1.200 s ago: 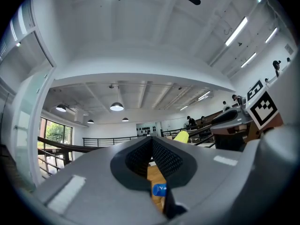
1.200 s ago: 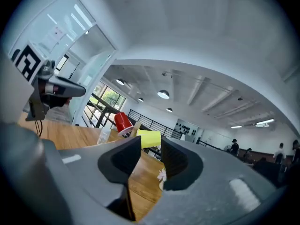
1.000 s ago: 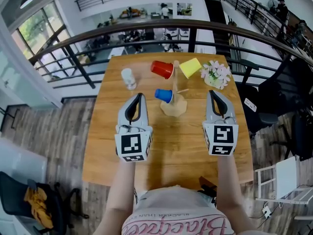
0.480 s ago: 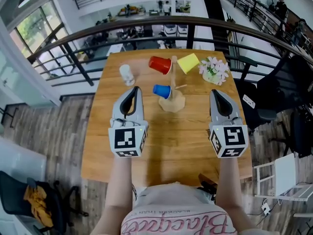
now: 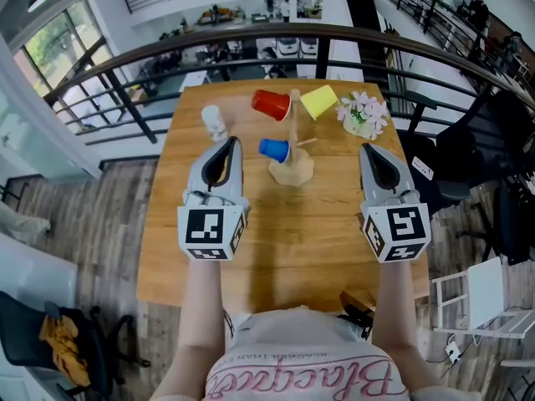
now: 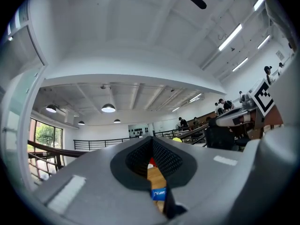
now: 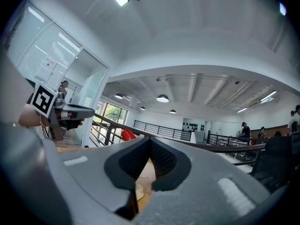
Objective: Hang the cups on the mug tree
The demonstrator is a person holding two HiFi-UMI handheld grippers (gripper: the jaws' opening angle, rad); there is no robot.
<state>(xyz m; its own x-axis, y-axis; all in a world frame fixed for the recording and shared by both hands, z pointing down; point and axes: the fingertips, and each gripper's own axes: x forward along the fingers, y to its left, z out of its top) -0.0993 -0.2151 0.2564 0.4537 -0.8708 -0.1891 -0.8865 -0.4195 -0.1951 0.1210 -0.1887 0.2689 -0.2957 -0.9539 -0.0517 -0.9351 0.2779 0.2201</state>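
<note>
The wooden mug tree (image 5: 292, 136) stands at the table's far middle. A red cup (image 5: 271, 104) and a yellow cup (image 5: 318, 102) sit on its upper pegs, and a blue cup (image 5: 273, 149) on a lower left peg. A small white cup (image 5: 214, 122) stands on the table to the left of the tree. My left gripper (image 5: 230, 143) hovers left of the tree, shut and empty. My right gripper (image 5: 368, 150) hovers to the tree's right, shut and empty. In the left gripper view the red cup (image 6: 151, 163) and the blue cup (image 6: 158, 193) show past the shut left gripper (image 6: 152, 138).
A pot of pink and white flowers (image 5: 362, 115) stands at the far right corner of the wooden table (image 5: 284, 249). A dark railing (image 5: 251, 44) runs behind the table's far edge. A black chair (image 5: 426, 174) stands at the table's right side.
My right gripper has drifted a little to the right, away from the tree. The left gripper has barely moved. The cups stay where they were.
</note>
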